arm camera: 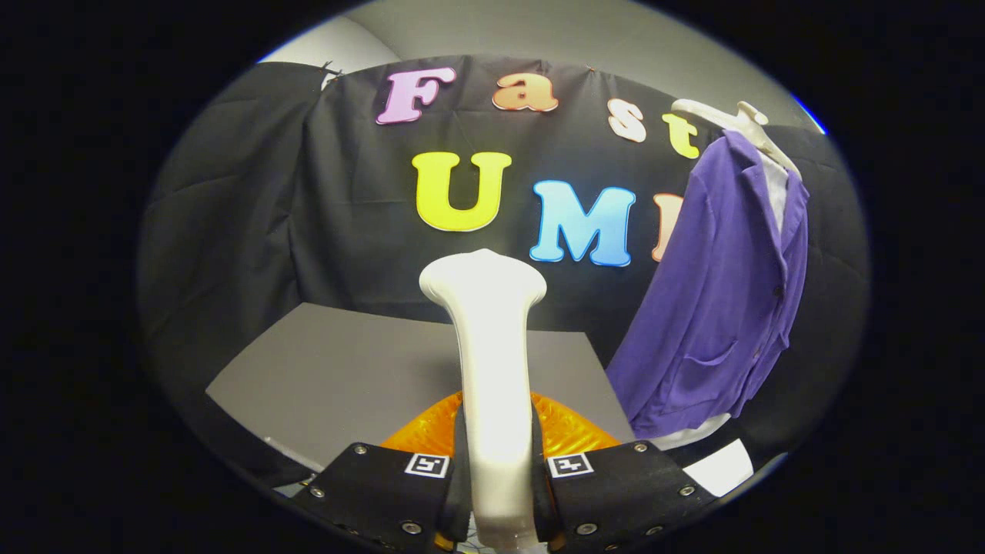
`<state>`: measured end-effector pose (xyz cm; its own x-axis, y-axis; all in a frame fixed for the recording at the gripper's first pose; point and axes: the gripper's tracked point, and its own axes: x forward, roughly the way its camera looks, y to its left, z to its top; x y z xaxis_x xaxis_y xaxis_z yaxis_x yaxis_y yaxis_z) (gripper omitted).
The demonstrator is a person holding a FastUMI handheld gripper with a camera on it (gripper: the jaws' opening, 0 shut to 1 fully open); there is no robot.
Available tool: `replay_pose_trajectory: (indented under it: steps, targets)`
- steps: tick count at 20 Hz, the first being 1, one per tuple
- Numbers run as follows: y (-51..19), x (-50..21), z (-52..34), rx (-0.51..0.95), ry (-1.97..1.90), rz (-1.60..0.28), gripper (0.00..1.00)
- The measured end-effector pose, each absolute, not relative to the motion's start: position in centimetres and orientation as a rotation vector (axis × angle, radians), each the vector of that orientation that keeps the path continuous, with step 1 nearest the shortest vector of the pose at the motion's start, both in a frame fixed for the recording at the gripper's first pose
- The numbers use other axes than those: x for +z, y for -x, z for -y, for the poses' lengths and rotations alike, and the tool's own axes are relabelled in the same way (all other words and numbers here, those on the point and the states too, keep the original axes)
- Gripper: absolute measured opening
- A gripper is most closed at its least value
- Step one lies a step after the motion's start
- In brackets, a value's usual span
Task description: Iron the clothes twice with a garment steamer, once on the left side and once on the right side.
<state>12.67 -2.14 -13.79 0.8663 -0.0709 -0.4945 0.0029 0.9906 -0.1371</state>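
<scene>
My gripper [499, 469] is clamped on the white plastic garment steamer [489, 369]: both black fingers [385, 485] press its slim handle from either side, head flared upward just ahead of me. An orange translucent ribbed part [565, 431] sits low behind the handle, likely the steamer's tank or base, can't tell which. Beyond that, the flat grey tabletop [338, 377], bare, far edge against the black cloth wall. The target is the purple knit cardigan [723, 308], hanging on a white hanger [731, 119] off the right edge of the tabletop, with a white garment layered under it showing at collar and hem. It faces partly toward me, front placket and a pocket visible. The steamer head is well apart from it, aimed at the wall rather than the fabric. My read: the steamer is picked up and held, and no pass looks under way, so this is the approach step. Next move calls for swinging right, turning the head face-on to the cardigan, closing in near the top of one front panel, then stroking down. The grip needs to stay firm; the handle is smooth and the head is top-heavy.
</scene>
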Motion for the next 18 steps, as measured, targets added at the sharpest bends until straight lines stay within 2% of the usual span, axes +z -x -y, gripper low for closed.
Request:
replay_pose_trajectory:
  steps: [10, 18]
  targets:
    - [-1.2, -8.8, 10.9, 0.046, 0.158, -0.391, 0.32]
    - [-3.0, -4.1, 16.3, 0.015, 0.102, -0.297, 0.32]
